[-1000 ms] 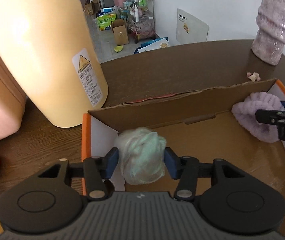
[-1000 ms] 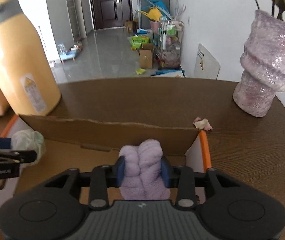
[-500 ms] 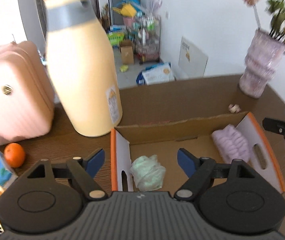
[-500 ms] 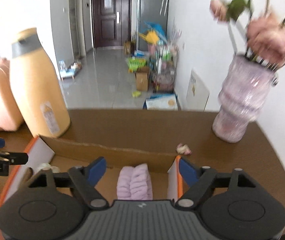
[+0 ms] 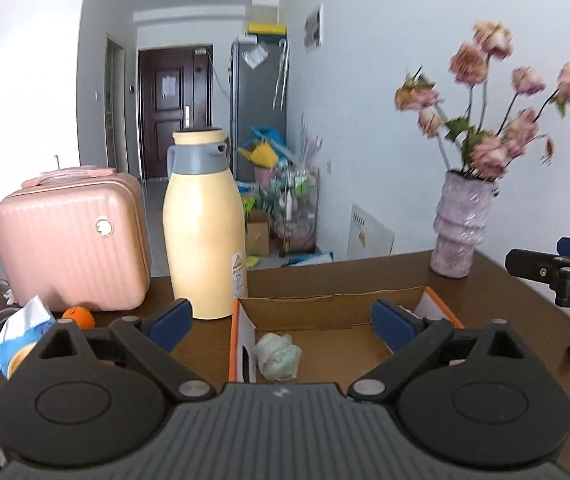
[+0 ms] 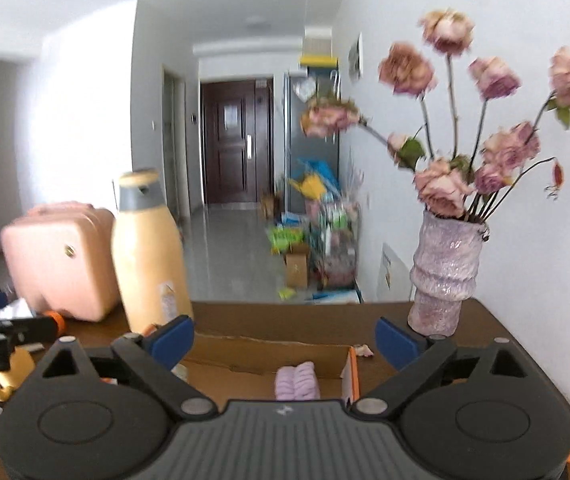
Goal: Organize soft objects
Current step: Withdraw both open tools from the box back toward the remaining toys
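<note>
Brown table (image 5: 505, 292) in a hallway flat; cardboard box (image 5: 325, 312) sits mid-table. Green soft ball (image 5: 278, 355) at box's left end, purple fluffy item (image 6: 297, 381) at right end, well apart. Left gripper (image 5: 281, 320) and right gripper (image 6: 284, 338) both spread wide, holding nothing, above box. Judgement: both items look placed; lift straight up, avoid box walls, bottle (image 5: 204, 224) and vase (image 6: 443, 276).
</note>
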